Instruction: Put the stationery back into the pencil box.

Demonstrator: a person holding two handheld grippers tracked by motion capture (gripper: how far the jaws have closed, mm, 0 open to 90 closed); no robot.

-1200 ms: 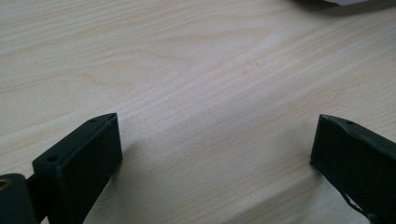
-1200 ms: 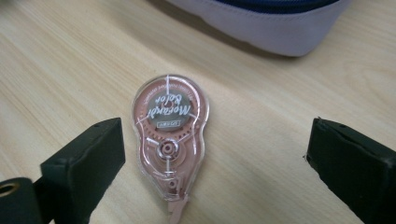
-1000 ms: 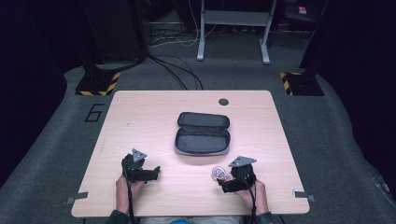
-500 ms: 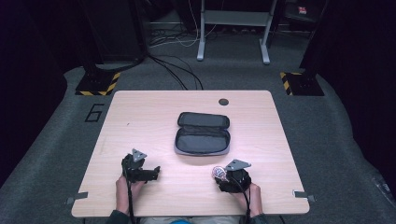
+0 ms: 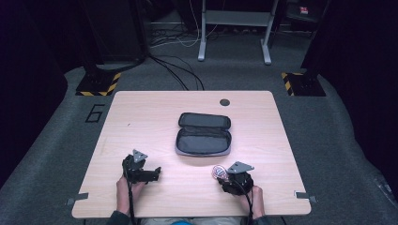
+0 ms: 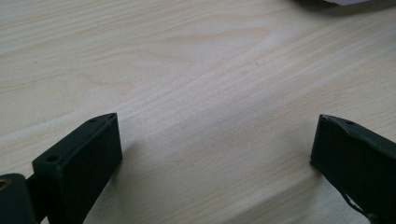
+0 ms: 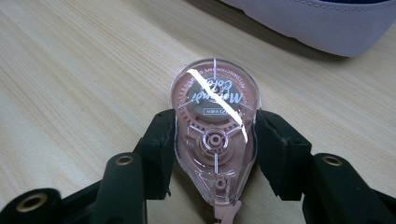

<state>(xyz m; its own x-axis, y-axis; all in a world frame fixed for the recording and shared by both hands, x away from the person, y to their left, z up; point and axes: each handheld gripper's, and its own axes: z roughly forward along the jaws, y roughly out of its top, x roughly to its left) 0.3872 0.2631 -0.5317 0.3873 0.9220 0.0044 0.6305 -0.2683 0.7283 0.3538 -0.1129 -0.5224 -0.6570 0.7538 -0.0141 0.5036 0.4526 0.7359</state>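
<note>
Pink and clear, one tape dispenser [image 7: 214, 140] lies flat on the wooden table [image 5: 155, 126] between the jaws of the right gripper [image 7: 214, 154], which have just been closing and now press its two sides. One grey pouch [image 5: 204, 134], unzipped and lying open, sits just beyond that gripper. Well to the side, the left gripper [image 6: 215, 144] rests with its jaws spread wide over bare wood, holding nothing.
</note>
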